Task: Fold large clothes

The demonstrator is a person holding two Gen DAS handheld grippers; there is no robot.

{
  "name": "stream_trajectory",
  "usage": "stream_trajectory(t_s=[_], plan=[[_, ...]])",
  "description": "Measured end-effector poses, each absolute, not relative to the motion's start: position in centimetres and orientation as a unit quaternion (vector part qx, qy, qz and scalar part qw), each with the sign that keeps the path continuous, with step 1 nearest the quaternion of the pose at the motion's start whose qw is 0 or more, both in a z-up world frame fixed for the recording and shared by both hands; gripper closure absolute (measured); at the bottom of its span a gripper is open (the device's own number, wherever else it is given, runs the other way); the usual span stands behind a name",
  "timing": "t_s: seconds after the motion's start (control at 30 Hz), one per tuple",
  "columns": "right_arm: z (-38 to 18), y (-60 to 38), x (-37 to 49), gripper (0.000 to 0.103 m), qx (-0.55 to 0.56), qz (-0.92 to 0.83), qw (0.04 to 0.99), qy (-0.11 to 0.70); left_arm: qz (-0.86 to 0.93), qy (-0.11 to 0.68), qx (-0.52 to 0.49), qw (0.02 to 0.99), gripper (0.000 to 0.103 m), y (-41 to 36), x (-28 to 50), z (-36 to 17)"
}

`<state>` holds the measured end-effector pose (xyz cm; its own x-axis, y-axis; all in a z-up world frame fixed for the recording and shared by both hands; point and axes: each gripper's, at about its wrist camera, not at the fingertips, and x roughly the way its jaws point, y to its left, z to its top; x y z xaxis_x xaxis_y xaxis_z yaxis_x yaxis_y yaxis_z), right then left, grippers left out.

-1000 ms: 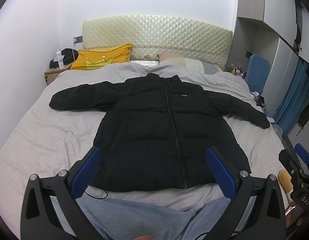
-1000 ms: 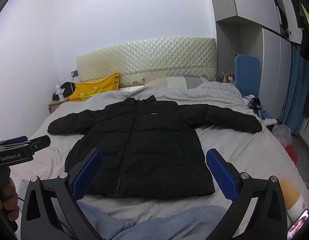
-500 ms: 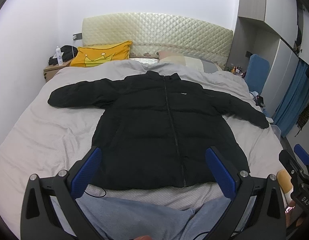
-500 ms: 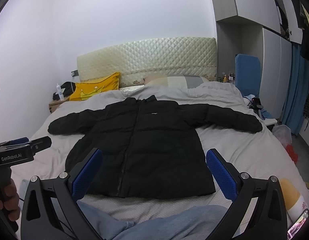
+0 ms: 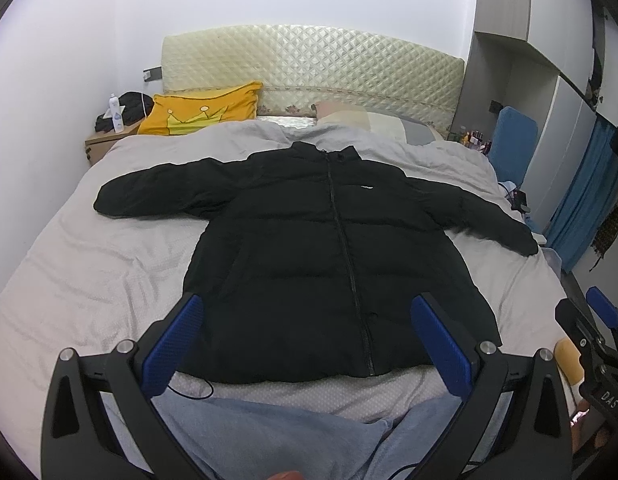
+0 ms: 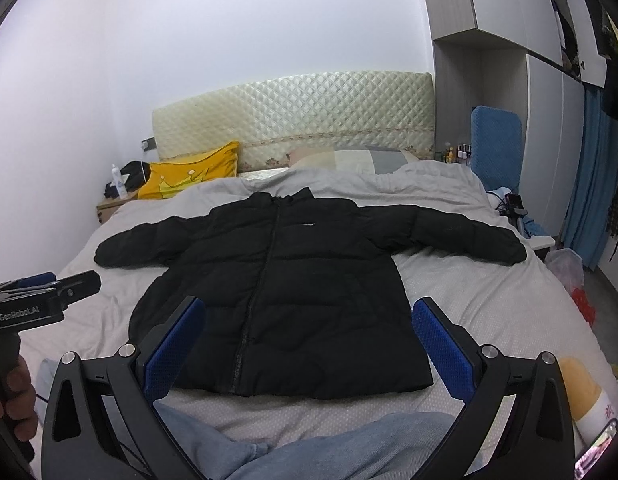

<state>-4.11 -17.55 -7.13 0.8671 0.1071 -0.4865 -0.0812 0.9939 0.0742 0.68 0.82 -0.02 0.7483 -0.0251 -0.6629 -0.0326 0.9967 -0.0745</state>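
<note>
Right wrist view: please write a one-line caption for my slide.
Open right gripper above a zipped black puffer jacket spread flat, sleeves out, on a grey-sheeted bed.

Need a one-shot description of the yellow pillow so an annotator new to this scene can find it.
Start at the quilted cream headboard at the far end of the bed. At its left end, beside the nightstand, the yellow pillow leans against it. It is the only bright yellow item, printed with a crown; the neighbouring pillow is beige and grey.

Black hand-held gripper (blue pads).
</note>
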Motion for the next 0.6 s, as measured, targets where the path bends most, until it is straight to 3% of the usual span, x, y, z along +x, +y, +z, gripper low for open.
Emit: stream_trajectory(t_s=[0.6], plan=[[-7.7, -19.1, -0.6, 0.000, 0.025, 0.033, 0.966, 0.255, -0.022, 0.325, -0.015, 0.945, 0.000, 0.2, 5.0, 0.8]])
